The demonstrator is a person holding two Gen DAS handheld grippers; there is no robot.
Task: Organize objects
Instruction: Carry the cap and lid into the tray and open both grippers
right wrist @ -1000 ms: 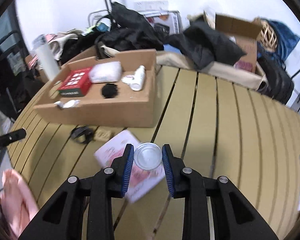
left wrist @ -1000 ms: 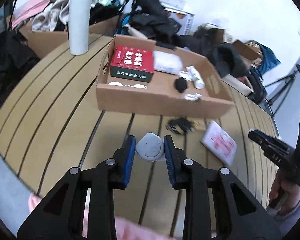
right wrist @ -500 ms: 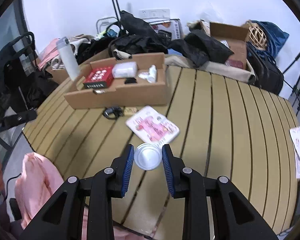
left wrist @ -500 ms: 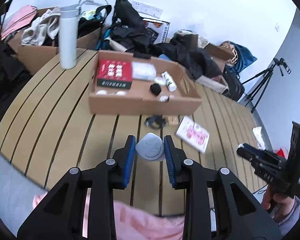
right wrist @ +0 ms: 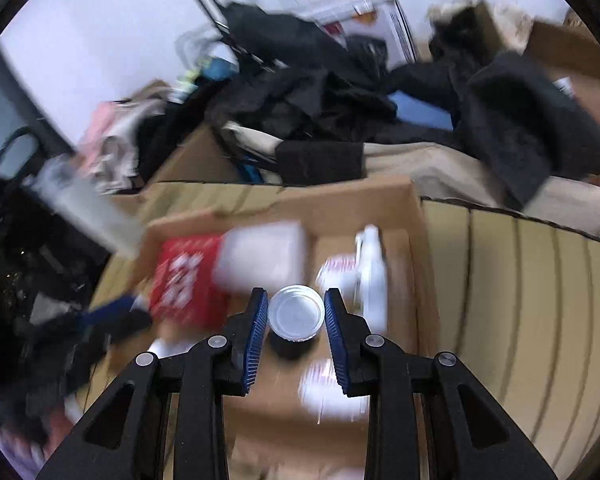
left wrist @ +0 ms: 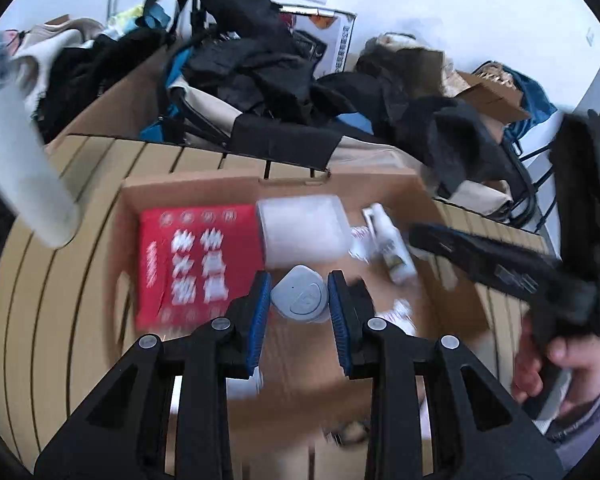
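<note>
Cardboard box (left wrist: 452, 216): landmark; both claws hung over its inside, above the bench (left wrist: 60, 280).
Risk: box already crowded w/ red carton (left wrist: 196, 260), white tub (left wrist: 304, 232), small bottle (left wrist: 392, 248); a drop from height could bounce an item out or knock the bottle. Frames blurred, so aim was hard to judge.
Left claw (left wrist: 299, 300): clamped on grey rounded gadget (left wrist: 299, 300), over box centre, just beside the tub.
Right claw (right wrist: 296, 314): clamped on dark jar w/ silver lid (right wrist: 296, 314), pads on both sides, over box near the bottle.
</note>
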